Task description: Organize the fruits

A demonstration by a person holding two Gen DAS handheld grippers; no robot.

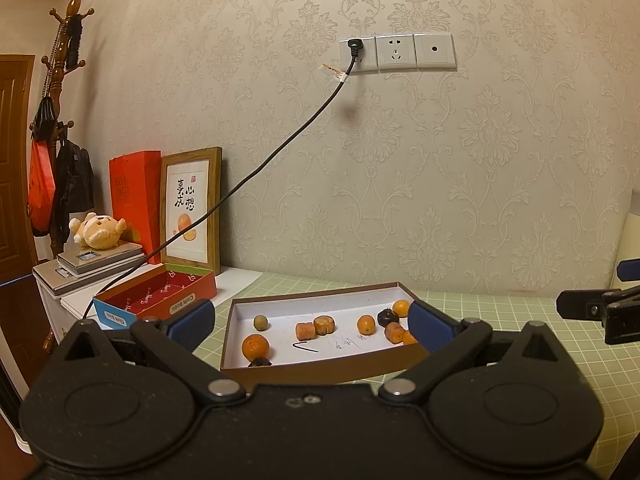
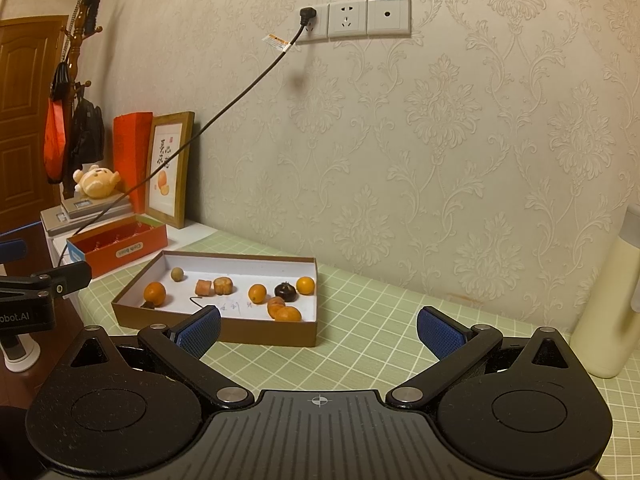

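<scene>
Holding both grippers spread, empty; shallow box (image 1: 320, 372) of fruits (image 1: 255, 347) lying dead ahead of my left gripper (image 1: 312, 324), nearer than right gripper (image 2: 318, 330).

Dark fruit (image 1: 260, 362) half hidden behind box wall (image 1: 320, 370) (kind unclear).

cream damask wallpaper (image 1: 400, 160) under warm light. wall sockets (image 1: 396, 53) up high. wooden coat rack (image 1: 64, 80) beside a brown door (image 2: 28, 120)

- Left gripper (image 1: 311, 322): matte black body, two round raised discs, silver pivot screws, blue ribbed fingers (image 1: 191, 320).
- Right gripper (image 2: 319, 330): same black build, grooved centre plate with white crosshair mark, blue textured fingers (image 2: 440, 334).
</scene>
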